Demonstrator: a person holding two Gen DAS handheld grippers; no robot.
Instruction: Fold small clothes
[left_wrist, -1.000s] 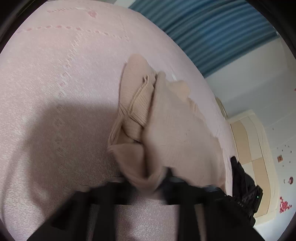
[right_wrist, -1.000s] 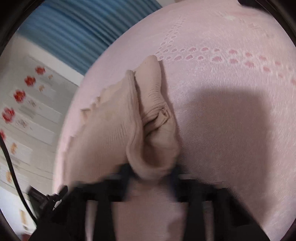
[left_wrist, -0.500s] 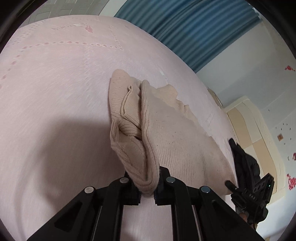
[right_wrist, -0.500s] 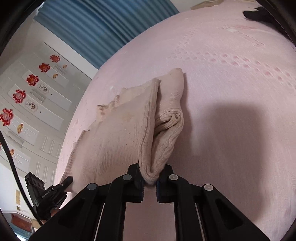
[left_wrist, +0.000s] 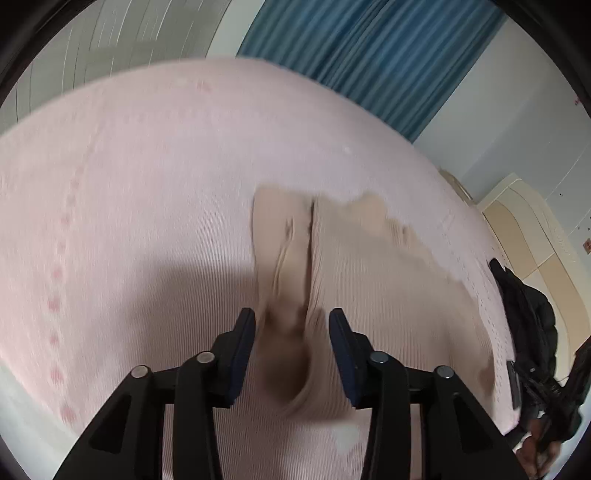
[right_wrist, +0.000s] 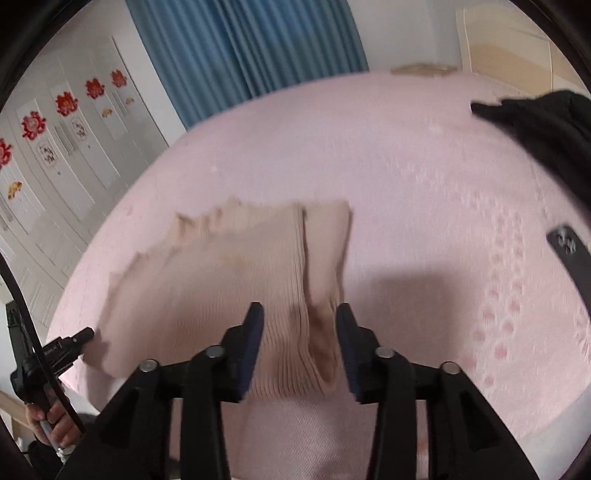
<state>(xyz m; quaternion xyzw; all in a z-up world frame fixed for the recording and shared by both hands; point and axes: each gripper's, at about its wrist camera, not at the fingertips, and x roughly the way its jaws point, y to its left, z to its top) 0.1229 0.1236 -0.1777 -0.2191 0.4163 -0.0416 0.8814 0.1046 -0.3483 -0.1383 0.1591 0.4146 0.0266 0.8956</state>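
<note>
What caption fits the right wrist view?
Right tongs opening over the near edge of a folded beige ribbed knit garment lying on a pink bedspread, pads clear of the cloth.

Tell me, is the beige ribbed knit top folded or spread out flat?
Folded. The beige ribbed knit top lies doubled on the pink bedcover, its upper layer's edge running lengthwise over a narrower strip beneath.

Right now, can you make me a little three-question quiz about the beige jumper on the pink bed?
1. True or false: the beige ribbed knit jumper lies on the pink bed cover.
2. What colour is the pleated curtain? A red, B blue, C yellow.
3. Is the left gripper pinching the jumper's near edge, or do its jaws stand apart from it?

Key: 1 true. 2 B. 3 Apart: the jaws are opening, with the fold between them, like the right gripper.
</note>
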